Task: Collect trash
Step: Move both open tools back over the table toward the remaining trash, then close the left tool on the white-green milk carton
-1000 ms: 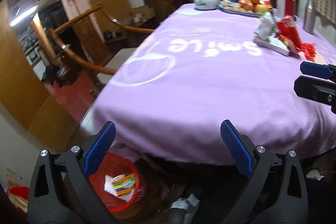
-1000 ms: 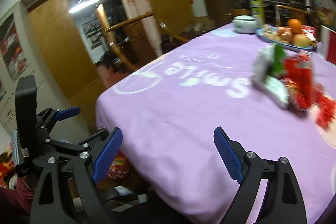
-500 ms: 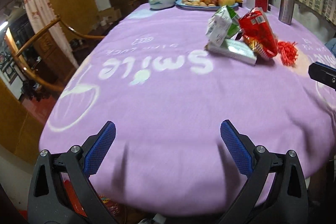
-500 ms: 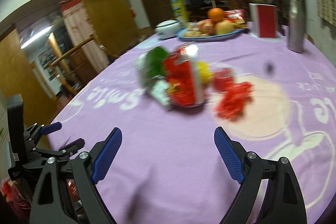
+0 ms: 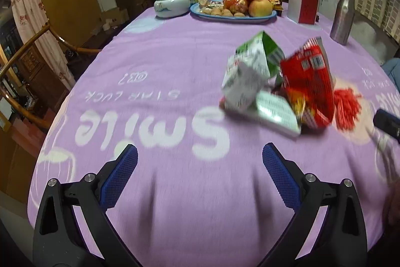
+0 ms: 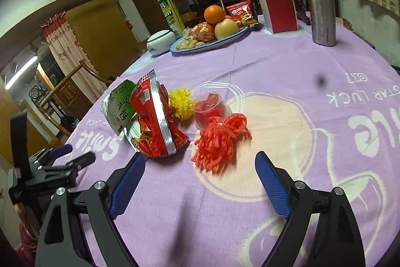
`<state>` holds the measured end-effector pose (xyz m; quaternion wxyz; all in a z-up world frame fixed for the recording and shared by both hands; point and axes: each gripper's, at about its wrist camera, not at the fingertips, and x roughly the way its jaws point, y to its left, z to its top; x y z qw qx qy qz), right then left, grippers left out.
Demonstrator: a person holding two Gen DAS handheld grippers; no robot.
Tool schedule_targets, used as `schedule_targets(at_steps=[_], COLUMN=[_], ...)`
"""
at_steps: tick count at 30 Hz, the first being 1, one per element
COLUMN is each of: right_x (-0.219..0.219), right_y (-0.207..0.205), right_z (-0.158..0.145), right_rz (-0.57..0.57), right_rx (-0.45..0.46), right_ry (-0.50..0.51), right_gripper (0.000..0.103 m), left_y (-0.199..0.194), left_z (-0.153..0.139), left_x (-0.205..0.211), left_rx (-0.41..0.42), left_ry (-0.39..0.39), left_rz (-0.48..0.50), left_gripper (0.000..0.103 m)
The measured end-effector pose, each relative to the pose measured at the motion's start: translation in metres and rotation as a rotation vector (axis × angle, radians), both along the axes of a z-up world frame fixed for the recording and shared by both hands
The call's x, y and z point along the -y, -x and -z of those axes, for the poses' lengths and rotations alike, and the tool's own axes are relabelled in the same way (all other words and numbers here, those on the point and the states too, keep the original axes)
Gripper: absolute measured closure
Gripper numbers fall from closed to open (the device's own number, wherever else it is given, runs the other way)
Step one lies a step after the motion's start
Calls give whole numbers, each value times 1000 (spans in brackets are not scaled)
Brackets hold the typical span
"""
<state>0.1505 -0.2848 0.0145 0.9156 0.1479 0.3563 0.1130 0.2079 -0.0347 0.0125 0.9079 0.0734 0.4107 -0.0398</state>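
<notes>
Purple terry cloth printed with white lettering covers the round tabletop (image 6: 287,71), and all the trash sits in one loose cluster on it, on the near side of the blue oval fruit plate (image 6: 212,43).

The largest piece is the crinkled red foil snack bag (image 6: 155,121), standing on its edge and leaning. Touching it, on the side away from the red tassel, is the green-and-white paper carton (image 6: 120,106), crumpled and tilted, with a flat white box (image 5: 277,114) lying under both. Next comes the red stringy tassel (image 6: 217,139), spread flat just beside the bag. Between the tassel and the fruit plate sit a clear plastic cup holding red wrappers (image 6: 210,108) and a small yellow pompom (image 6: 181,103).

The right claw (image 6: 200,178) hangs released just short of the tassel, blue pads wide, gripping nothing. The left claw (image 5: 200,175) is likewise released and empty, well short of the carton.

The step in hand looks like a first pick. The tassel is the closest target for the right claw, but it is limp, so I would press the pads low into the cloth and pinch the thick bunched middle, not the loose ends. The foil bag will likely slip and crumple, so it is better gripped across its sealed silver edge. Nudging the bag may tip the cup.
</notes>
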Motion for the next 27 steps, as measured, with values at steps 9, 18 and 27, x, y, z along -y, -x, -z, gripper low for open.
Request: schedule_targets(at_steps=[9, 18, 27], right_x=[-9, 1, 0], right_y=[3, 1, 2], right_z=[0, 3, 3], right_rz=[-37, -37, -46], right_rx=[27, 14, 23], right_ry=[15, -64, -68], right_gripper=[13, 12, 12], left_y=[-39, -65, -77], left_z=[-8, -1, 10], left_x=[19, 38, 32], left_rx=[10, 27, 4], left_ry=[21, -30, -1], left_rz=[25, 19, 1], left_gripper=[7, 7, 7])
